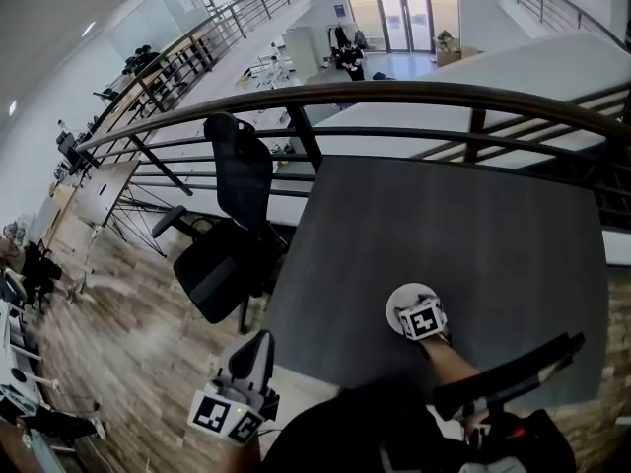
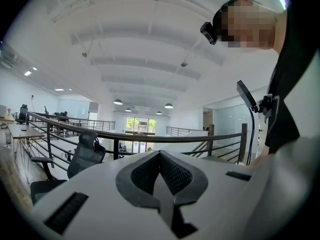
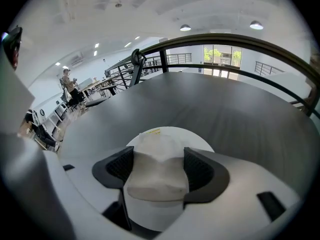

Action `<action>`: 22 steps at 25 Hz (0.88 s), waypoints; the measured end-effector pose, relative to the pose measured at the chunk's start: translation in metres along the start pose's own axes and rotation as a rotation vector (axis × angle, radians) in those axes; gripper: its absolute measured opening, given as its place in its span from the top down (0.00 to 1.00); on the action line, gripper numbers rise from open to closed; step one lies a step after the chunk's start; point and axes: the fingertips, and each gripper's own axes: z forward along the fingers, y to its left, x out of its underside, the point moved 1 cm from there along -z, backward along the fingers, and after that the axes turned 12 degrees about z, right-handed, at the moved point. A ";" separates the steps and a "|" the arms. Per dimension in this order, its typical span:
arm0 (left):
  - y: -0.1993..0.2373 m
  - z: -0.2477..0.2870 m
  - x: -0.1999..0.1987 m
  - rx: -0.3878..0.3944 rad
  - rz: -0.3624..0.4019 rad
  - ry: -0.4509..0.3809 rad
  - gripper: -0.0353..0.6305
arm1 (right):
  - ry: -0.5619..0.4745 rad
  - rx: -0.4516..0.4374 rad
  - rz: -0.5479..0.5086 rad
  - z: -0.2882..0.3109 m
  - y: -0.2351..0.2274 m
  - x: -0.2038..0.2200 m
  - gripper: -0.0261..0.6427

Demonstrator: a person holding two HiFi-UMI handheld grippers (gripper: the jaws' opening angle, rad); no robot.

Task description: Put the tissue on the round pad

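Dark grey table (image 3: 235,104) lies under and ahead of my right fingers (image 3: 200,171). A curved dark railing (image 3: 240,41) runs past its far edge. A black office chair (image 1: 232,235) stands just ahead of my left fingers (image 2: 145,174), off the table's left side, on wood floor (image 1: 118,353). Far left of my right fingers there's a small person (image 3: 67,80), standing.

Tissue (image 3: 156,170) over round pad (image 3: 194,136), which lies on table (image 3: 225,104).

Left tongs (image 2: 160,158) closed, right tongs (image 3: 159,160) gripping
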 end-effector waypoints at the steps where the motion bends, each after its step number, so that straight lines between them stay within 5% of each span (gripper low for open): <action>1: 0.001 0.000 0.001 -0.003 0.000 0.002 0.94 | -0.010 0.001 0.000 0.002 0.000 -0.002 0.49; 15: -0.011 -0.008 0.005 0.005 -0.006 -0.007 0.94 | 0.108 0.022 -0.046 0.013 -0.003 0.022 0.49; 22: -0.002 -0.002 0.020 0.025 -0.011 0.004 0.94 | -0.033 0.041 -0.051 0.004 -0.002 -0.012 0.42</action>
